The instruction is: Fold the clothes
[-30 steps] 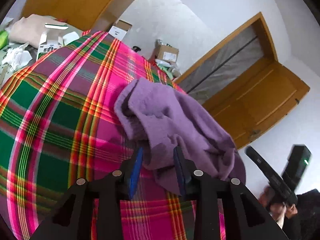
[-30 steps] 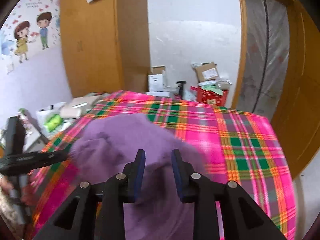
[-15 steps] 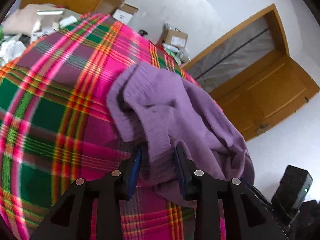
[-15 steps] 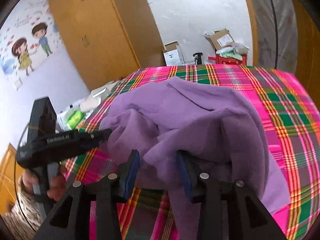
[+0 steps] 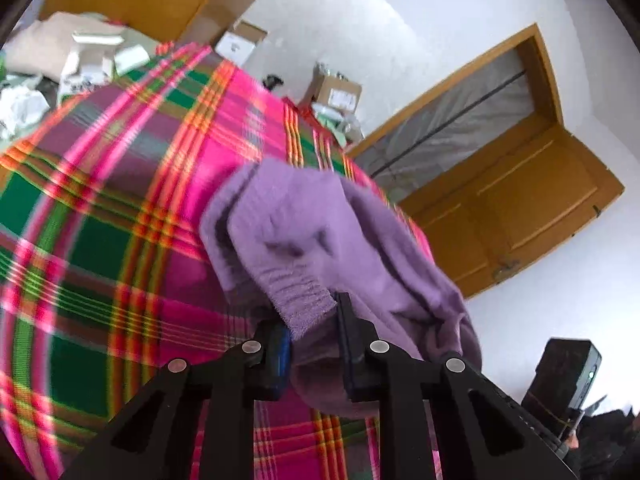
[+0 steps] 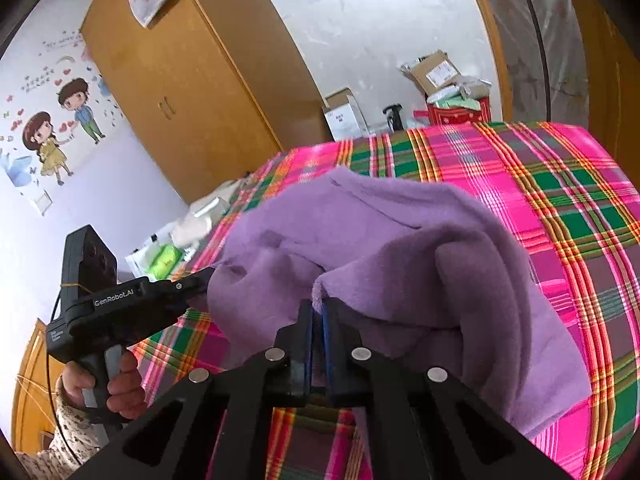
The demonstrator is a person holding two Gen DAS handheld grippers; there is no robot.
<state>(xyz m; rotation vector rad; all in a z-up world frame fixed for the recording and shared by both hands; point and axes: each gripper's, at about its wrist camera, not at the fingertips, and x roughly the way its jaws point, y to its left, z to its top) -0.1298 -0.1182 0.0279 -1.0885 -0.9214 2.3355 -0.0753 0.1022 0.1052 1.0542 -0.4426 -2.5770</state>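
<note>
Fingers of the right gripper (image 6: pixel 316 320) are pressed nearly flat together, and a thin edge of the purple garment (image 6: pixel 400 240) is pinched between the blue pads. That one has a firm bite. From there the cloth climbs up and away in a soft hump, then spills down to the right over the plaid bedcover (image 6: pixel 560 184).

Across to the left gripper (image 5: pixel 310 320): its fingers stand a little apart, and a ribbed cuff or hem of the same garment sits in the gap. It looks held, though motion blur keeps me from saying how tight. In the right wrist view that gripper's nose is buried in the cloth's left edge, with the person's hand (image 6: pixel 108 380) wrapped round the handle below.

So both claws hold the near side, one at each end. The garment lies bunched between them and runs forward, away from both, toward the far end of the bed. Its long line is across, gripper to gripper.

My read: any fold turns on that span. It's crumpled and slack now, not yet a neat shape, so the two holds would need to draw apart before the cloth lies flat.
</note>
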